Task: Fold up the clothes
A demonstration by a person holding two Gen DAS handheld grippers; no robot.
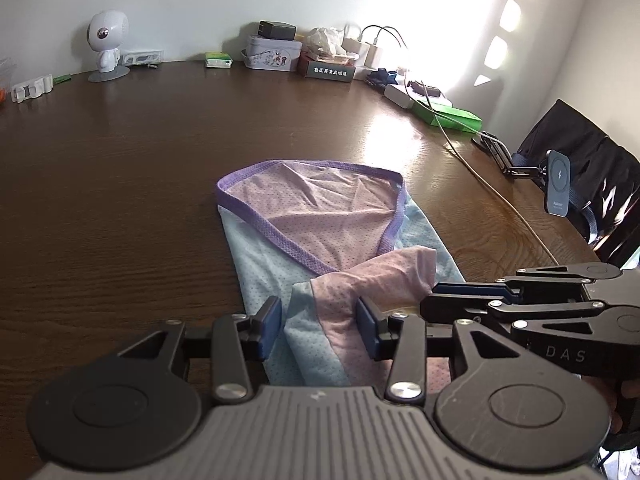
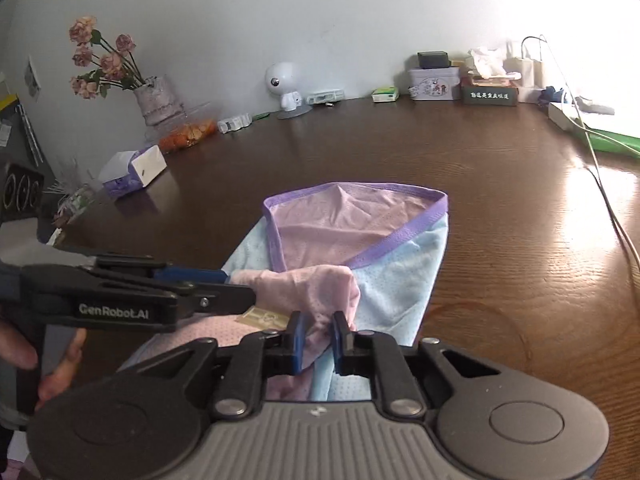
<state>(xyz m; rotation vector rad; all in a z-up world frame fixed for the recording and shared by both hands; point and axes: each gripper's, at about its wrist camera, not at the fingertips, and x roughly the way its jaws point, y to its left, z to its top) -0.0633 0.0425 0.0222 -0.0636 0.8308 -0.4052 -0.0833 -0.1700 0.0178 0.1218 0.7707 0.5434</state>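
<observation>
Left to right: one vase of dried pink roses [image 2: 154, 96], one white round-headed robot figurine [image 2: 285, 87], one patterned tin [image 2: 434, 84] topped by a black charger. "GenRobot.AI" printed on left gripper [image 1: 318, 330], jaws apart around a fold, not pinching. Pink-and-blue mesh garment with purple trim [image 2: 360, 236] flat mid brown wooden table [image 2: 480, 160]. Right gripper [image 2: 318, 340] narrow, clamping pink fabric.

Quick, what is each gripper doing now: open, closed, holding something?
Left gripper: open, garment fabric between the pads, not pinched.
Right gripper: closed on a pink fold of the garment.
</observation>
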